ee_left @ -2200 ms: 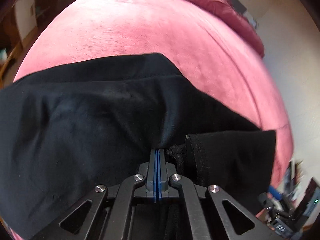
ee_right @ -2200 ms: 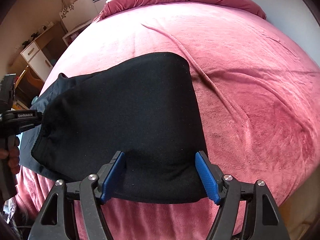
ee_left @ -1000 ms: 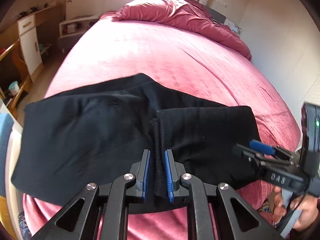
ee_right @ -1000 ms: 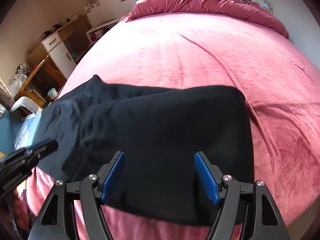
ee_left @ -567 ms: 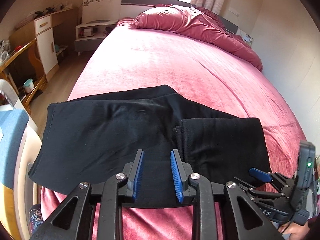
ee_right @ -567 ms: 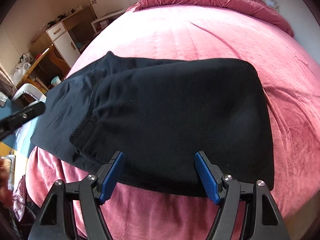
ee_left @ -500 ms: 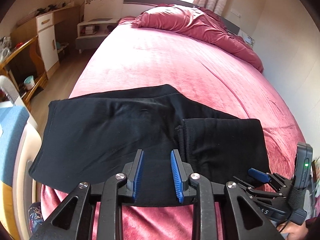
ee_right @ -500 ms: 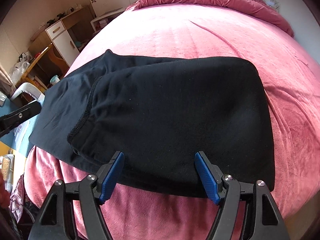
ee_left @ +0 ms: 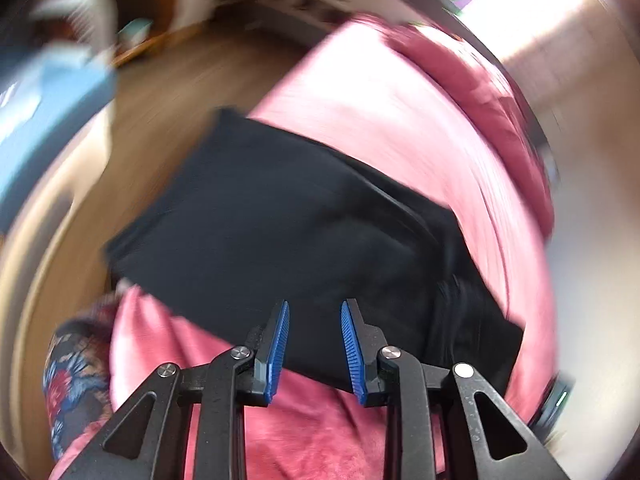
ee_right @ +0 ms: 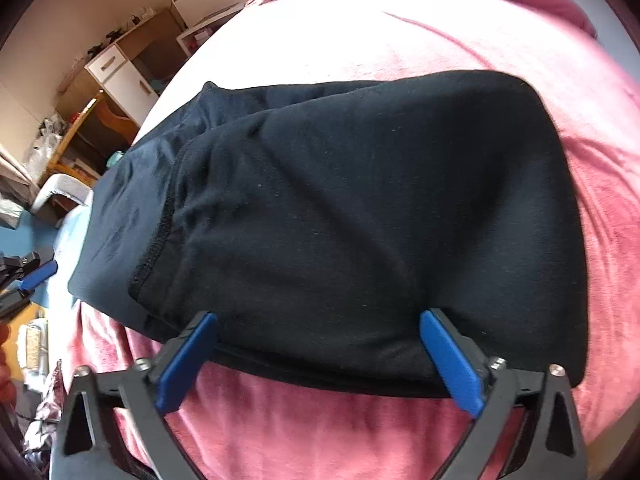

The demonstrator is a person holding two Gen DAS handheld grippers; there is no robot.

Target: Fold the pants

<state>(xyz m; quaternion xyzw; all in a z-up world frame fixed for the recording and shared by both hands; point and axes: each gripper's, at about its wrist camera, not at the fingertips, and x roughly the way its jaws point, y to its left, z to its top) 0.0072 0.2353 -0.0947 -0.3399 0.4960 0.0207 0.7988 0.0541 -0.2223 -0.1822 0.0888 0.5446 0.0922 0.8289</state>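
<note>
The black pants (ee_right: 360, 208) lie folded on the pink bed cover (ee_right: 440, 32), at the bed's near edge directly ahead of both grippers. In the right wrist view the upper layer is a broad, smooth slab of dark knit with a stitched hem (ee_right: 154, 248) running down its left side; a second layer shows beneath, sticking out further left. The near fold edge sits just beyond the tips of the right gripper (ee_right: 320, 354), whose blue pads (ee_right: 450, 364) stand wide apart with nothing pressed between them; they have just been spreading further. The fabric lies ahead of the tips rather than in the gap.

The left wrist view is heavily blurred. There the pants (ee_left: 300, 224) lie ahead of the left gripper (ee_left: 312, 344), whose blue pads (ee_left: 278, 344) stand a modest way apart, gripping nothing. The left gripper's tip (ee_right: 36, 276) shows at the far left edge of the right wrist view, off the bed's side.
</note>
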